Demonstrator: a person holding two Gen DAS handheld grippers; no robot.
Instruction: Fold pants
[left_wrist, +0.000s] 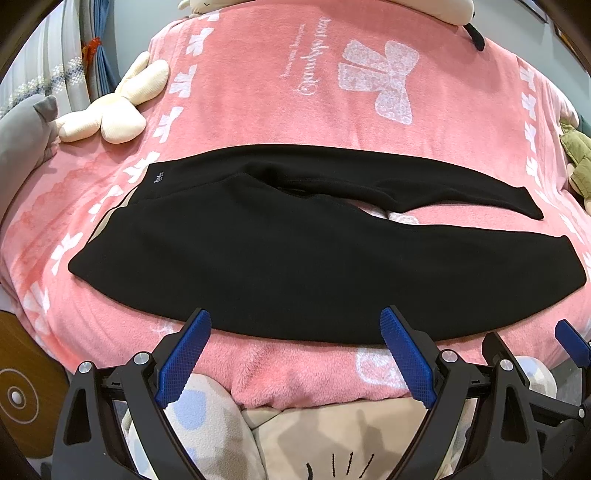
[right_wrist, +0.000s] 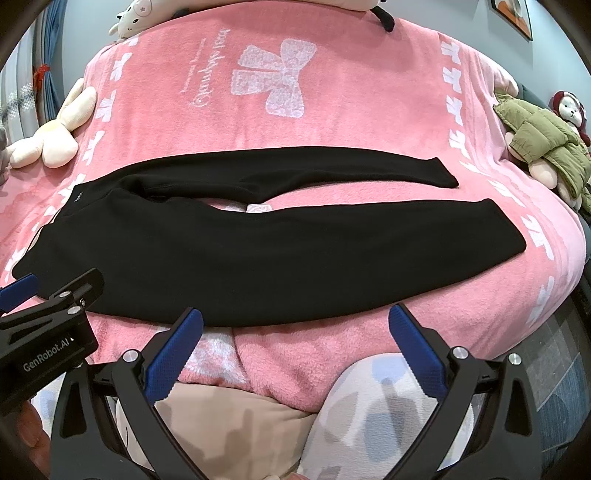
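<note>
Black pants lie flat across pink bow-print blanket, waistband left, two legs apart toward right. Left gripper spread wide, empty, at near hem edge. Right gripper likewise spread, holding nothing.

Black pants spread flat, legs apart.

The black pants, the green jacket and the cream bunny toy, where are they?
black pants (right_wrist: 207, 266): right wrist view, on the wide near leg.
green jacket (right_wrist: 535, 134): right wrist view, on its puffy middle.
cream bunny toy (left_wrist: 110, 118): left wrist view, on its body.
</note>
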